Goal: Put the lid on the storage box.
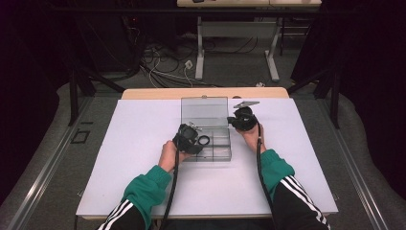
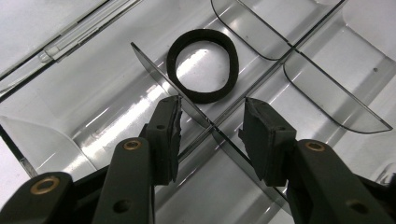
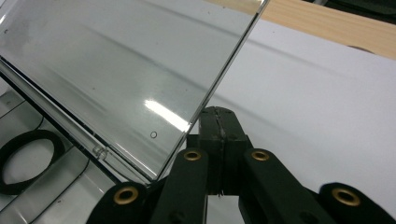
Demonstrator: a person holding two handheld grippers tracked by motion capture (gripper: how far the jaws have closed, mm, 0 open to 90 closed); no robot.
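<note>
Black ring (image 2: 203, 65) lies flat in a compartment of the clear plastic box (image 1: 221, 154), which sits near the middle of the white surface (image 1: 139, 143) with its lid (image 1: 204, 111) standing open. Left hand-held gripper (image 2: 212, 122) hovers over the box with its jaws apart, straddling a thin divider (image 2: 154, 65) just short of the ring and gripping nothing. Right hand-held gripper (image 3: 219, 122) has its jaws pressed together, empty, just beside the lid's edge.

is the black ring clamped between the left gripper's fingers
No: in the left gripper view the black ring lies flat in a compartment of the clear box, beyond the left gripper, whose fingers stand apart.
</note>
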